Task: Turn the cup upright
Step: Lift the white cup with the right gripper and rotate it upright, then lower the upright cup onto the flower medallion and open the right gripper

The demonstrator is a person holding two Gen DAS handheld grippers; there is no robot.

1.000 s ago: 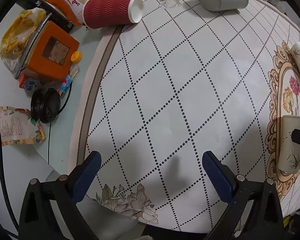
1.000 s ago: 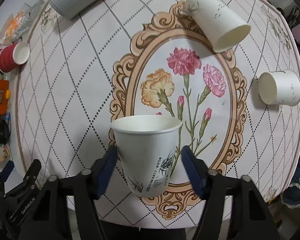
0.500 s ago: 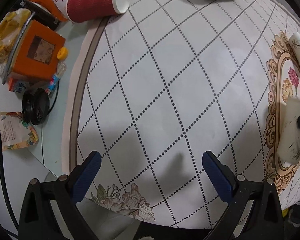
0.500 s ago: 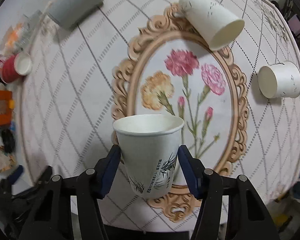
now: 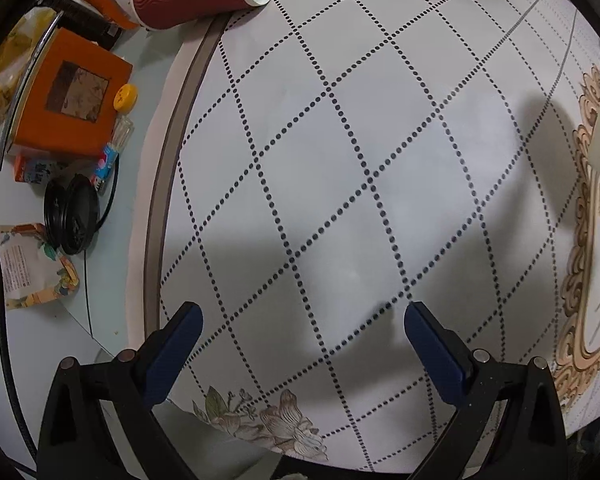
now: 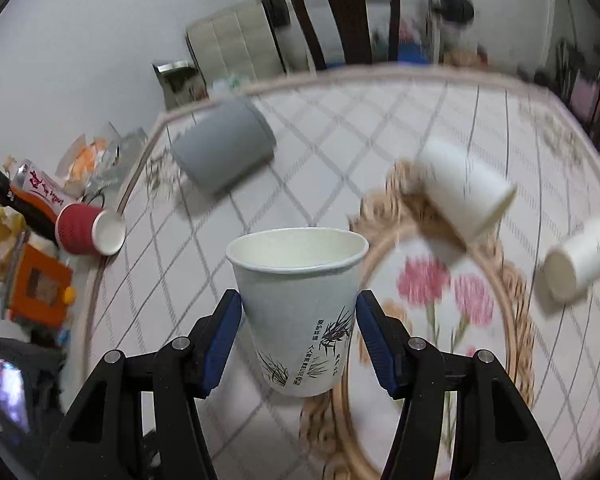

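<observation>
Even indoor light from above throws my soft shadows across the tablecloth (image 5: 340,140) in my sharp left view, while my right view smears the lying cups (image 6: 466,190) with motion blur, and both bend and darken at their fisheye edges.

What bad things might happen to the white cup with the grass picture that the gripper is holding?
1. The right gripper pinches the thin paper cup by its sides; squeezing harder might dent it.
2. The view is blurred, so the hand seems to be moving fast; set down tilted, the cup might topple.
3. Another white cup lies on its side close by on the tablecloth; a careless landing might bump it rolling.
</observation>
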